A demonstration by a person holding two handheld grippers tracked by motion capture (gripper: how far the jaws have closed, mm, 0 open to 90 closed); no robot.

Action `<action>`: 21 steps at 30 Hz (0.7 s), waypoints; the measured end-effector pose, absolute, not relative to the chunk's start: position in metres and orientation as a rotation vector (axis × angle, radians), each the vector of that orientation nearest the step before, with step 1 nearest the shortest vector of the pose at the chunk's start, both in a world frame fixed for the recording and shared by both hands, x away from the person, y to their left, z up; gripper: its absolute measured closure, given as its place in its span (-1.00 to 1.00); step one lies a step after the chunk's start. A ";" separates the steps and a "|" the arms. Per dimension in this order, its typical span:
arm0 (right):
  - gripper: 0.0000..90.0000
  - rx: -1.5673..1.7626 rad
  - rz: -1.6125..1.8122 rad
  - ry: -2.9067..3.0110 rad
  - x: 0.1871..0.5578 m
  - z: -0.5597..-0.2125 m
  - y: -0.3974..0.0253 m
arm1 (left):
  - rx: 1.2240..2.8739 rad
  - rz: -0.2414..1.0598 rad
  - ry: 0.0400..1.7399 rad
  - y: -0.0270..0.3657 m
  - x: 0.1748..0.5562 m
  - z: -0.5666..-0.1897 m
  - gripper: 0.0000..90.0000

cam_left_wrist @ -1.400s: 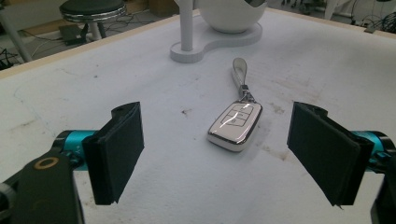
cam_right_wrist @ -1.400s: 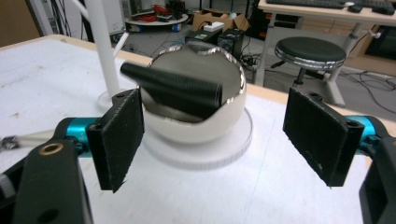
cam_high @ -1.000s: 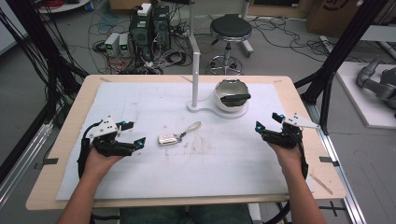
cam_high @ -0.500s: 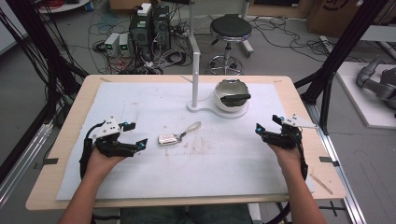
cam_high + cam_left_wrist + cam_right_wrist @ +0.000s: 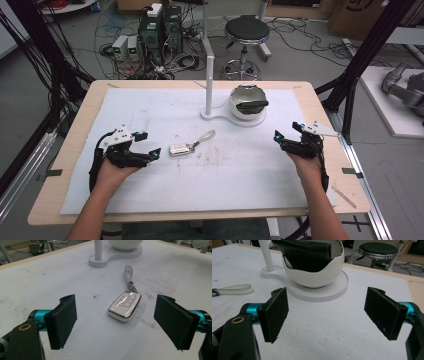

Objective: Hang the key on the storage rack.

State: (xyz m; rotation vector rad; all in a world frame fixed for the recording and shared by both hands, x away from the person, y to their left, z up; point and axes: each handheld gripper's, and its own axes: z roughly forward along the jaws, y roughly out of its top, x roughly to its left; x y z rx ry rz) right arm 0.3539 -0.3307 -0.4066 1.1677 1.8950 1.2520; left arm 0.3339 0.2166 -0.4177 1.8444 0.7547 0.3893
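Note:
A white car key fob (image 5: 181,148) with a pale strap loop (image 5: 206,136) lies on the white mat near the table's middle. My left gripper (image 5: 150,145) sits just left of it, open, jaws pointing at it. In the left gripper view the fob (image 5: 125,305) lies a short way ahead of the gap between the wide-apart pads (image 5: 62,321), untouched. My right gripper (image 5: 285,136) rests open at the right side of the mat, empty. A white bowl (image 5: 247,102) holding a black pouch (image 5: 251,104) stands on a white base with an upright post (image 5: 209,85); the right gripper view faces that bowl (image 5: 313,271).
The white mat (image 5: 150,110) covers most of the wooden table (image 5: 320,107). The strap's end (image 5: 233,289) lies at the left of the right gripper view. Behind the table are a stool (image 5: 246,31), electronics boxes (image 5: 159,25) and cables on the floor.
My left gripper has slid right, closer to the key fob. The right gripper has barely shifted and the fob has stayed put.

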 end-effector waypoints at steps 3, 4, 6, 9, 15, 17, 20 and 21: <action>-0.56 1.172 1.252 1.901 0.354 -0.407 -0.330 | 1.861 0.388 0.761 0.208 0.338 -0.417 -0.59; -0.56 1.173 1.257 1.901 0.354 -0.407 -0.330 | 1.871 0.387 0.763 0.205 0.339 -0.416 -0.59; -0.56 1.171 1.263 1.903 0.355 -0.408 -0.329 | 1.880 0.391 0.758 0.198 0.343 -0.415 -0.59; -0.56 1.182 1.295 1.896 0.356 -0.407 -0.328 | 1.909 0.383 0.744 0.185 0.350 -0.413 -0.59; -0.56 1.186 1.312 1.898 0.359 -0.408 -0.325 | 1.951 0.322 0.739 0.157 0.369 -0.419 -0.58; -0.56 1.193 1.325 1.897 0.359 -0.408 -0.325 | 1.979 0.326 0.742 0.147 0.375 -0.422 -0.58; -0.56 1.196 1.331 1.899 0.360 -0.408 -0.323 | 2.007 0.314 0.745 0.133 0.384 -0.426 -0.58; -0.56 1.193 1.332 1.902 0.360 -0.408 -0.323 | 2.012 0.306 0.750 0.129 0.387 -0.427 -0.58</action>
